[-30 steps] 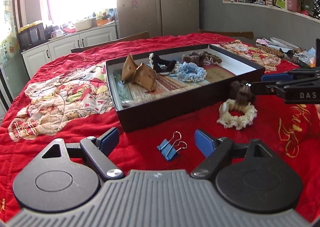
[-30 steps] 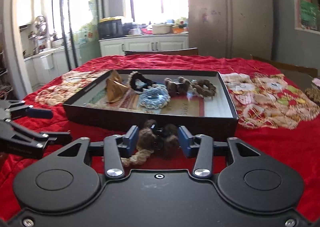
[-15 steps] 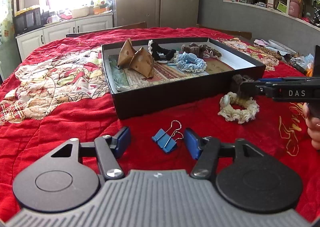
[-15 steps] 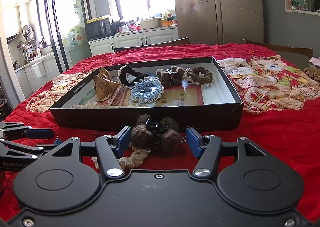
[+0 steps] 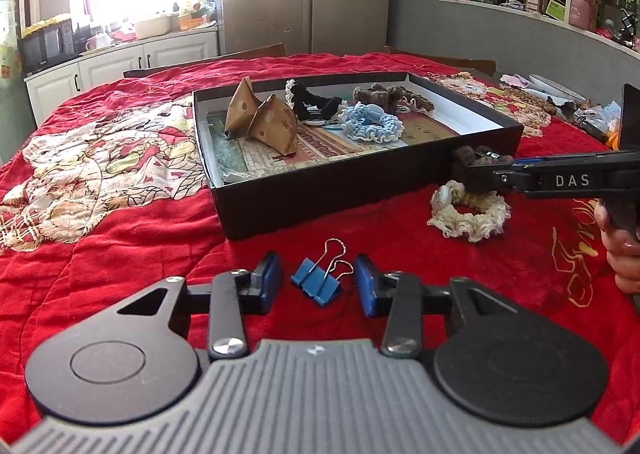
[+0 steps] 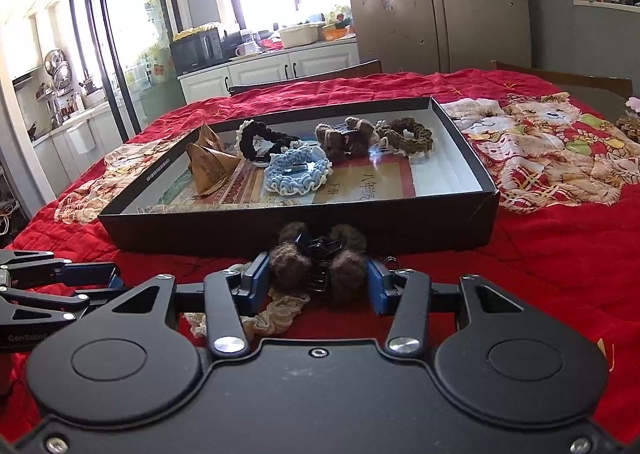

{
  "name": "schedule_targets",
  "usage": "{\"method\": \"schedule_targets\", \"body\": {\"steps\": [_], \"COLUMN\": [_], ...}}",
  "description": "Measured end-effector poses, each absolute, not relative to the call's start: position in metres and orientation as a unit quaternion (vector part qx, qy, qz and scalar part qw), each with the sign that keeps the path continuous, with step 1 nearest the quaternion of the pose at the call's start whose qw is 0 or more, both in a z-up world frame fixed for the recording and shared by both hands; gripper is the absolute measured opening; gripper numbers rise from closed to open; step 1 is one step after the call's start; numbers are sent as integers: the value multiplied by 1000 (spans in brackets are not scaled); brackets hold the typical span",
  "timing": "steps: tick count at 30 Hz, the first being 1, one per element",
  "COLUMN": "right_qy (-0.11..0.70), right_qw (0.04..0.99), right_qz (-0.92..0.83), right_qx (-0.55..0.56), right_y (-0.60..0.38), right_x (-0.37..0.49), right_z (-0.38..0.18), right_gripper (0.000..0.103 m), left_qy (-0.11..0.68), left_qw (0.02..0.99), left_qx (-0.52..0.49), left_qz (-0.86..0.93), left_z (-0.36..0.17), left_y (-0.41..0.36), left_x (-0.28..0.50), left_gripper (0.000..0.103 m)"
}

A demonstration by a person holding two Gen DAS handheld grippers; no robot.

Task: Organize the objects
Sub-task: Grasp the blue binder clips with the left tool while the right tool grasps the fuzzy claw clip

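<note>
Box (image 5: 360, 189), black, shallow, open-topped, at twelve o'clock of both grippers on red quilted cloth (image 5: 120, 254); serves as collecting tray. Contents: two brown paper cones (image 5: 264, 121), black scrunchie (image 5: 308, 101), pale blue scrunchie (image 5: 370, 125), brown fuzzy clip (image 6: 340, 137), brown scrunchie (image 6: 412, 137). Outside, not yet sorted: blue binder clip (image 5: 316, 286), lying flat on cloth just ahead of box's near wall, wire handles toward one o'clock. Left gripper (image 5: 318, 282) straddling that clip, jaws just been closing, blue pads close on either flank but a sliver of cloth visible each side; not yet clenched, judged mid-closure for pickup. Brown pom-pom claw clip (image 6: 320, 262), near box's front wall, resting partly over cream scrunchie (image 6: 272, 314). Right gripper (image 6: 318, 278) with jaws just been narrowing, pads pressed against outer pom-poms; grasping clip, presumably for lifting over wall. Cream scrunchie loose beneath, at seven o'clock of clip; risk of snagging and riding along.
</note>
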State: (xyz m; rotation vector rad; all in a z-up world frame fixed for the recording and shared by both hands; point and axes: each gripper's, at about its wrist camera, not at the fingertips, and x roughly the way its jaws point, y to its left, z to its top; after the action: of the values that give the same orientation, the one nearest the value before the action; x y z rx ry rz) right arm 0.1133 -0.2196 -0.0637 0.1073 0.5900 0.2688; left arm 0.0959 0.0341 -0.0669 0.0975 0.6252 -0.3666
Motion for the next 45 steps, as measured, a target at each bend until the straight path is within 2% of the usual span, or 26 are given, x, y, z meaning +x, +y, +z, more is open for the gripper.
{"method": "schedule_targets", "body": {"steps": [5,24,25,45], "right_qy": [286,262,261,214], "right_qw": [948,953,953,959], "right_qz": [133,147,148,172], "right_qx": [49,37,40,65], "right_y": [-218,-217,-218,-233], "right_x": [112,98,97,77], "right_z": [-63,-55,-54,-16], "right_gripper": [43,40,40,40], "left_qy": [306,306,306,293], "left_qw": [934,935,935,937], "left_qx": [46,44,43,29], "left_qz": [-180,-174,-173,-186], "left_z": [-67,-66,-66,-47], "left_y": [34,32,32,31], "left_x": [96,96,96,88], "left_gripper": [37,36,31,31]}}
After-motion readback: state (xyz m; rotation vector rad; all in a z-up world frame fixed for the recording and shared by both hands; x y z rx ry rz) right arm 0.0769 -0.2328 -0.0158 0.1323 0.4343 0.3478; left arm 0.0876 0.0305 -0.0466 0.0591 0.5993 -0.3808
